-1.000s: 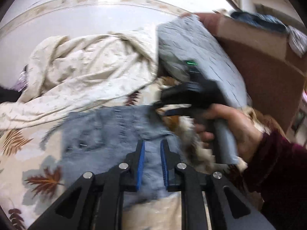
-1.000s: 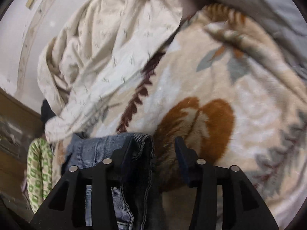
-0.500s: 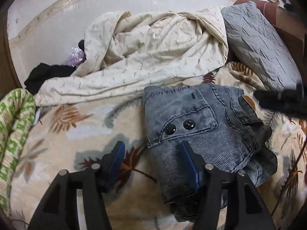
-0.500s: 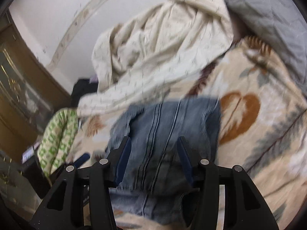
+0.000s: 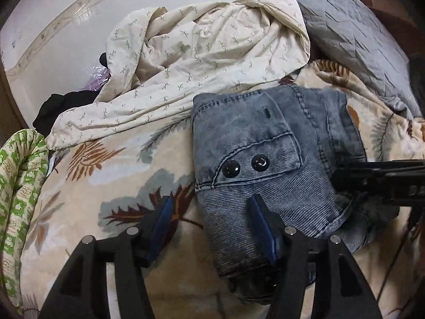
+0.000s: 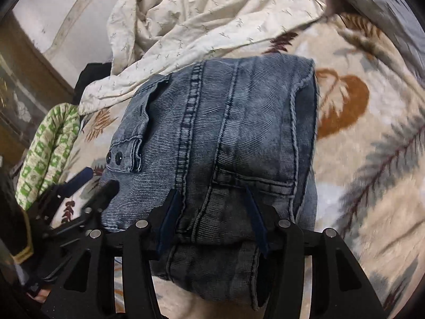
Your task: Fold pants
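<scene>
The pants (image 5: 268, 164), faded blue denim, lie folded into a compact bundle on the leaf-patterned blanket (image 5: 111, 186) that covers the bed, with a pocket flap bearing two black snap buttons (image 5: 245, 166) facing up. The left claw (image 5: 209, 226) hangs spread wide over the near left edge of the bundle: its left blue pad sits above the blanket, its right pad above the denim, and nothing is held between them. In the right wrist view the right claw (image 6: 212, 218) is likewise released, its two dark pads parted over the near end of the pants (image 6: 220, 146), where the seams and a second pocket run away from the camera; whether the pads touch the cloth cannot be told. Each claw shows in the other's view, the right one as a dark bar at the right edge of the left view, the left one at the lower left of the right view. Beyond the pants lies a crumpled cream sheet (image 5: 202, 50) with small sprigs, a grey quilted pillow (image 5: 350, 34) to its right, and a green-and-white patterned cloth (image 5: 18, 186) at the far left
</scene>
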Demonstrator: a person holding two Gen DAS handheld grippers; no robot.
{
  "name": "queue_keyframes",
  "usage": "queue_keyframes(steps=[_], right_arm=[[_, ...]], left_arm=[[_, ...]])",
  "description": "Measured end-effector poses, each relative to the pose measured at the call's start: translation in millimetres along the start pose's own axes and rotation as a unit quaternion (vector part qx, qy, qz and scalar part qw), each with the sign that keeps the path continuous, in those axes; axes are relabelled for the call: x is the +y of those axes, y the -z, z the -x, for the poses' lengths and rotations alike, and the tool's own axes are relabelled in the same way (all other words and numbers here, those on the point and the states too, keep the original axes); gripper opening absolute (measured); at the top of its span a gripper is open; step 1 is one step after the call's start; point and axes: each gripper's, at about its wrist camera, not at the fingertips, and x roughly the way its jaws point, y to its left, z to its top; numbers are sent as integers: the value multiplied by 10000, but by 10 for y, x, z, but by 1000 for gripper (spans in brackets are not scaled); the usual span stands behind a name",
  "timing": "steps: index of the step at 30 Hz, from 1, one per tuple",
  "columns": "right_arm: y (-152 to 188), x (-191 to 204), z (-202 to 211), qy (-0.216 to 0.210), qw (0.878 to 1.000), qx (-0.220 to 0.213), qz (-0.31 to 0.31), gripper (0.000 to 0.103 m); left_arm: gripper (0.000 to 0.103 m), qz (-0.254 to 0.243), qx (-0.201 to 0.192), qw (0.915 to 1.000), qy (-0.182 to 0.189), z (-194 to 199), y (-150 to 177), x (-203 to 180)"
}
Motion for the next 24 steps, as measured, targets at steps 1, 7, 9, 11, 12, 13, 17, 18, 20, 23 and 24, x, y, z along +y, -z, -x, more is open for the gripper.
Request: queue_keyframes(steps=[1, 7, 9, 11, 12, 13, 17, 18, 20, 23, 24], right_arm=[[27, 1, 20, -9, 10000, -36, 31, 50], [229, 11, 138, 4, 9995, -261, 151, 50], [309, 9, 191, -27, 9994, -297, 144, 51], [365, 60, 223, -8, 9989, -350, 297, 53], [363, 94, 238, 49, 9985, -336, 438, 54], [335, 119, 242, 52, 9983, -289, 498, 55], [126, 87, 439, -312, 9983, -416, 252, 56], [57, 76, 528, -399, 9969, -628, 253, 56], [-76, 92, 629, -392, 9947, -875, 364, 56], [-277, 125, 639, -509, 9919, -1035, 524, 56], [-367, 124, 609, -557, 9910, -1098, 526, 56]], left_arm=[[63, -56, -21, 10000, -43, -9, 18, -21], [65, 101, 55, 9998, 142, -50, 32, 52], [68, 273, 70, 9992, 283, -61, 27, 119], [69, 440, 89, 9981, 428, -70, 28, 184], [69, 486, 62, 9976, 494, -60, 27, 207], [69, 488, 5, 9975, 506, -42, 26, 216], [69, 356, -281, 9983, 357, 101, -33, 234], [69, 411, -384, 9978, 359, 142, -63, 264], [69, 575, -549, 9962, 357, 192, -134, 330], [69, 550, -676, 9958, 264, 160, -247, 340], [69, 494, -690, 9962, 212, 128, -269, 319]])
